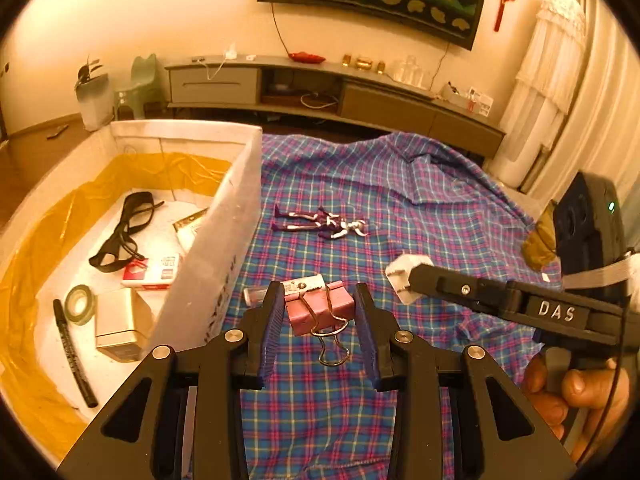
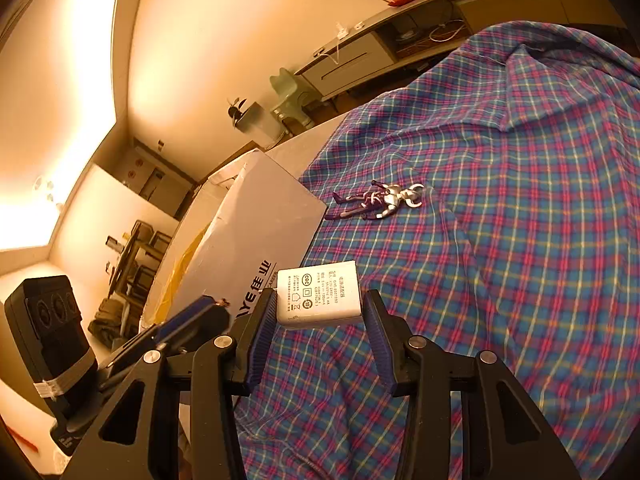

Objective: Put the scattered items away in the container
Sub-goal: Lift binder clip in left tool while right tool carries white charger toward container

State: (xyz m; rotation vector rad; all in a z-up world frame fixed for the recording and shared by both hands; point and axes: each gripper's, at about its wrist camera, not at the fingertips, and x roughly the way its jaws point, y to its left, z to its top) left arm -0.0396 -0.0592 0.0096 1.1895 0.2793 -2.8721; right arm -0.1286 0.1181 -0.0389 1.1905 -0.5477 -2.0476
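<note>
A white cardboard box point(image 1: 224, 216) lined with yellow plastic stands at the left and holds several items. On the plaid cloth point(image 1: 400, 208) lie a pink binder clip point(image 1: 318, 312), a small labelled tube point(image 1: 298, 286) behind it and a purple-silver toy figure point(image 1: 324, 225). My left gripper point(image 1: 320, 330) is open, its pads either side of the clip without touching. My right gripper point(image 2: 320, 322) is shut on a white charger plug point(image 2: 320, 294) and holds it above the cloth; the plug also shows in the left wrist view point(image 1: 402, 276). The figure point(image 2: 380, 200) lies beyond it.
Inside the box are black glasses point(image 1: 126, 232), a tape roll point(image 1: 80, 304), a marker point(image 1: 74, 354), a metal tin point(image 1: 120, 324) and a red-white packet point(image 1: 150, 274). The box's side point(image 2: 256, 240) is left of my right gripper. A TV cabinet point(image 1: 320, 88) stands behind.
</note>
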